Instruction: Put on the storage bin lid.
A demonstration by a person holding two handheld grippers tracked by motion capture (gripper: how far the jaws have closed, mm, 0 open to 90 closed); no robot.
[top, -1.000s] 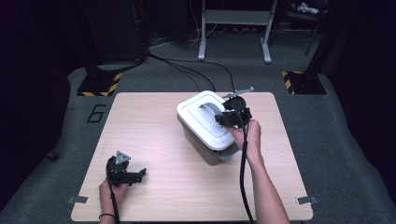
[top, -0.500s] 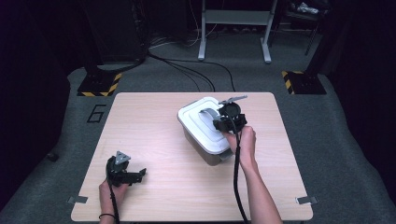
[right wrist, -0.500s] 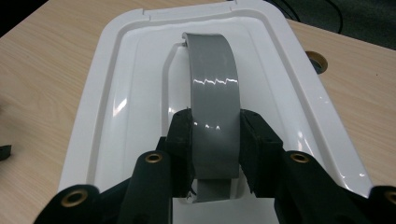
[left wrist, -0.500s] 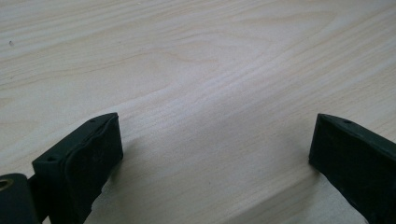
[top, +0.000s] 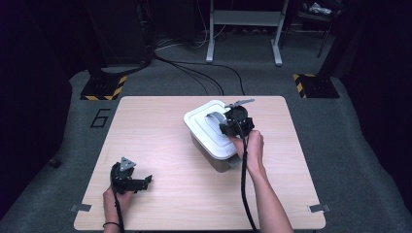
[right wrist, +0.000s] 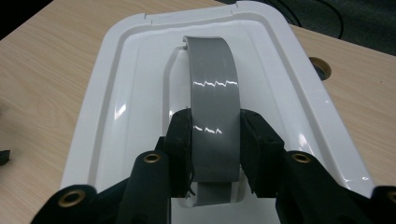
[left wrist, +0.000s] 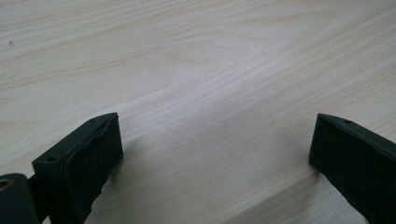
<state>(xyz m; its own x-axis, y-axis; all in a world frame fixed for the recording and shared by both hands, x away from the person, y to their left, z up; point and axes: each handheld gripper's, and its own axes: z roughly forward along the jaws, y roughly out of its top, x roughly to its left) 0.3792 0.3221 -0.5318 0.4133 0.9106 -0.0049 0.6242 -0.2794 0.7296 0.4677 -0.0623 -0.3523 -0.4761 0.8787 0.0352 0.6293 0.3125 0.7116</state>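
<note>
The right tongs [right wrist: 215, 140] clamped the grey handle [right wrist: 212, 93] of the white lid [right wrist: 116, 93], hiding its near end; the left tongs [left wrist: 215, 154] rested wide apart on the tabletop [left wrist: 210, 60].

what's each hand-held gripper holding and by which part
The right hand-held gripper is shut on the grey handle of the white lid, pads on its two side edges. The left hand-held gripper is open, holding nothing.
</note>
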